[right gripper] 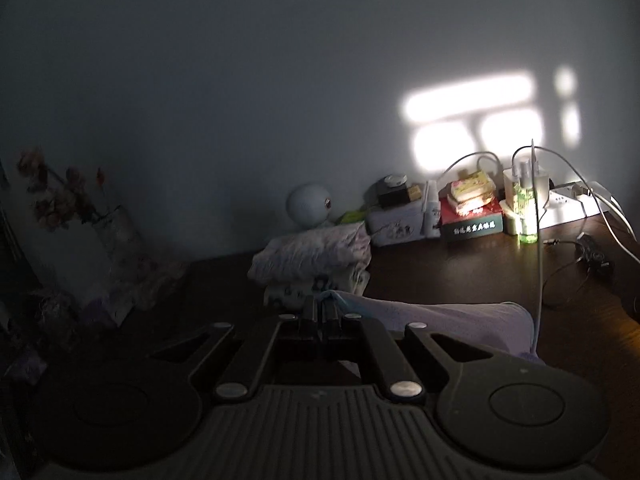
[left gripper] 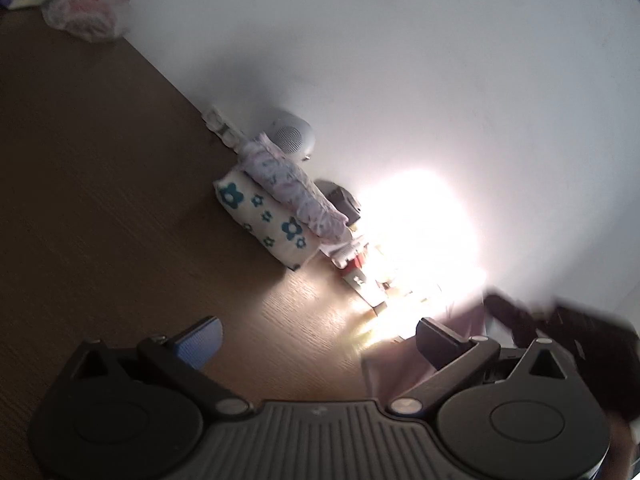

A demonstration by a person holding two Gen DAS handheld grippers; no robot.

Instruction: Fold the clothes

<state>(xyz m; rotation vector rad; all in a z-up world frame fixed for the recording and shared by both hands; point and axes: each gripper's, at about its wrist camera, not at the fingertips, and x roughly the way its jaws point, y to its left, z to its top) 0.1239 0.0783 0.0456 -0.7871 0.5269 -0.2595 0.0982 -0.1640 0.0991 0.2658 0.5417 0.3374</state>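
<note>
Two folded garments sit stacked on the wooden counter (left gripper: 100, 208): a pale lilac print piece (left gripper: 288, 184) on top of a white one with blue flowers (left gripper: 264, 220), both against the wall, in front of a round white speaker (left gripper: 290, 134). Left tool (left gripper: 318, 338) spread wide, gripping nothing, stack well ahead of it. Right tool (right gripper: 320, 312) pinched closed on a lavender cloth (right gripper: 452, 316) lying just right of the stack.
</note>
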